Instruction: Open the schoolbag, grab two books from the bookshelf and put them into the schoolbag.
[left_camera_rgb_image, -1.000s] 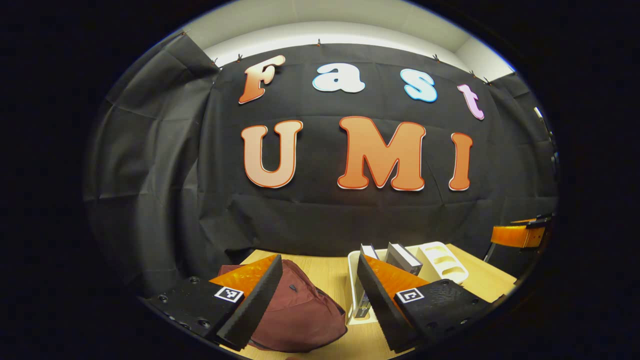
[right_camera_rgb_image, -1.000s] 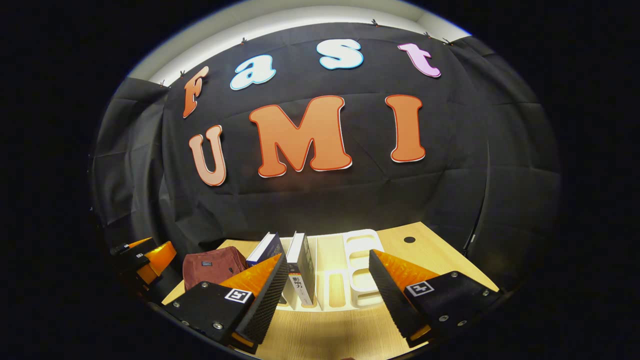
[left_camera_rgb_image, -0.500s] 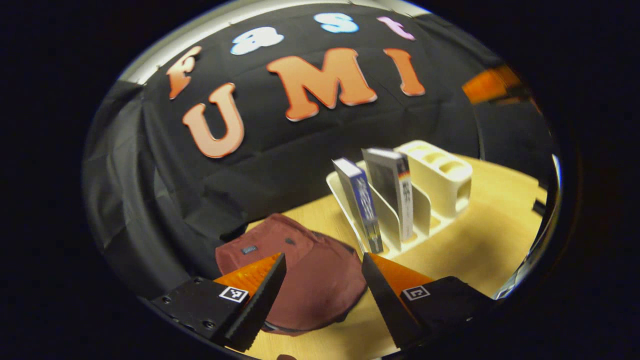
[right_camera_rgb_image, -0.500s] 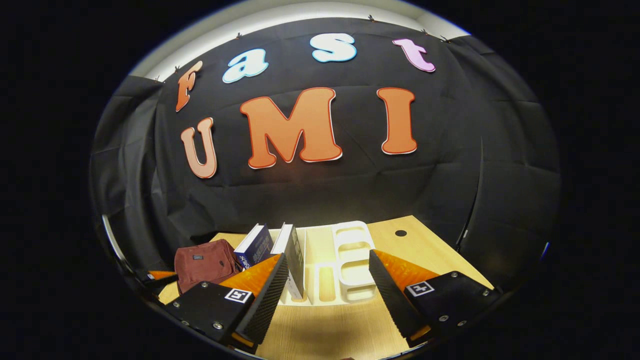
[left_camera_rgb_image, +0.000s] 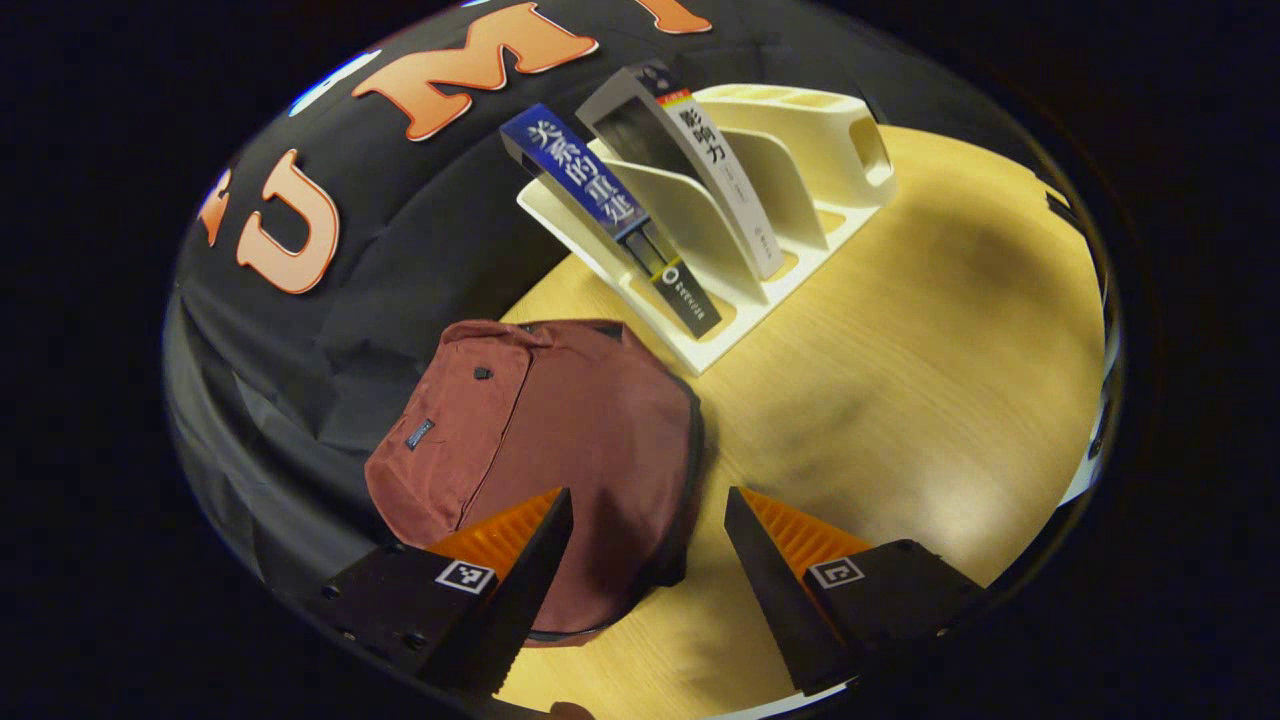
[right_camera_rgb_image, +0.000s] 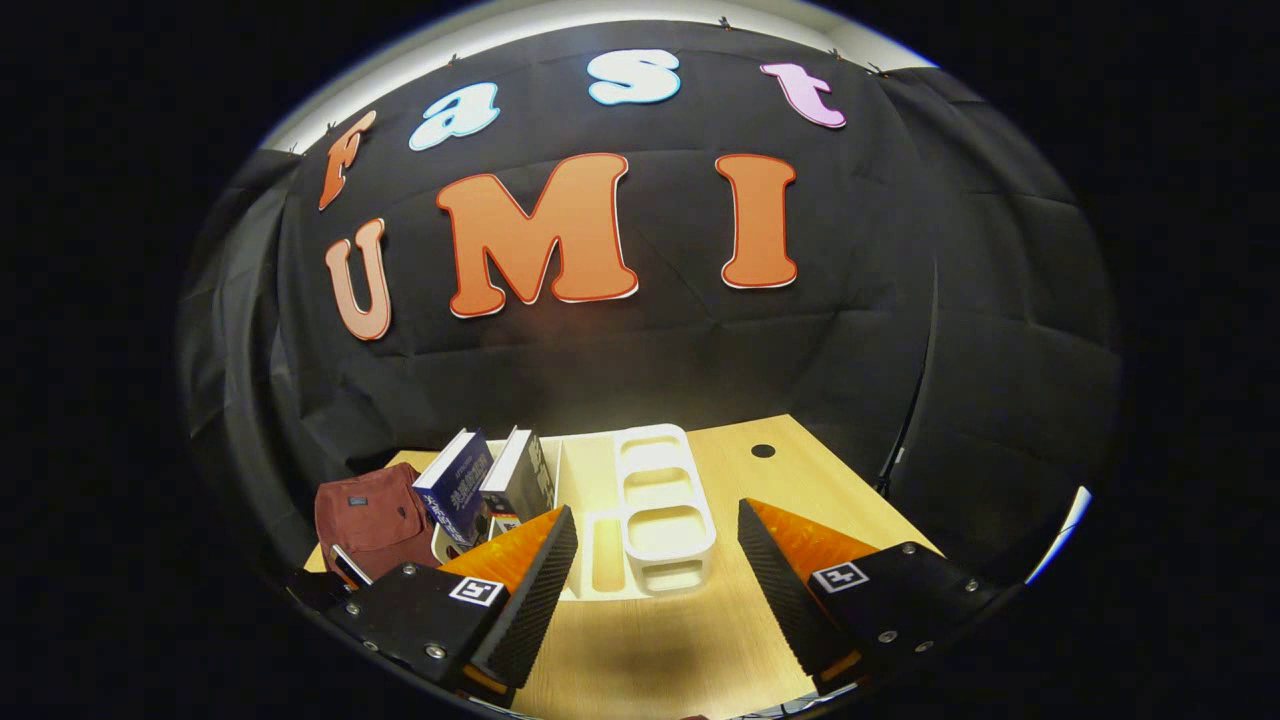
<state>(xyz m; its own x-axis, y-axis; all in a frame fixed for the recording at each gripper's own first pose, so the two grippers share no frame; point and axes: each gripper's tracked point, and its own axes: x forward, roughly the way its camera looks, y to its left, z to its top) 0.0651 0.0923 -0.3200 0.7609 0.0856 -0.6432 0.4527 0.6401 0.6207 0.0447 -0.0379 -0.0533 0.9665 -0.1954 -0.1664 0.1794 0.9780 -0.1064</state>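
A dark red schoolbag (left_camera_rgb_image: 560, 440) lies flat and closed on the wooden table, just beyond my left gripper (left_camera_rgb_image: 645, 570), which hangs open above its near edge. Behind it a white bookshelf (left_camera_rgb_image: 760, 200) holds a blue book (left_camera_rgb_image: 590, 195) and a grey book (left_camera_rgb_image: 690, 150), both leaning in its slots. In the right gripper view the schoolbag (right_camera_rgb_image: 370, 515) sits at the left, the blue book (right_camera_rgb_image: 455, 490) and grey book (right_camera_rgb_image: 520, 480) stand in the bookshelf (right_camera_rgb_image: 650, 510). My right gripper (right_camera_rgb_image: 655, 590) is open in front of the shelf, holding nothing.
The wooden table (left_camera_rgb_image: 920, 380) stretches bare to the right of the bag and shelf. A round cable hole (right_camera_rgb_image: 763, 451) lies in the tabletop behind the shelf. The black cloth wall closes off the back and sides.
The left gripper has tipped down and moved over the schoolbag, which now lies right past its fingers. The right gripper has drifted slightly rightward and back; the shelf looks a little farther off.
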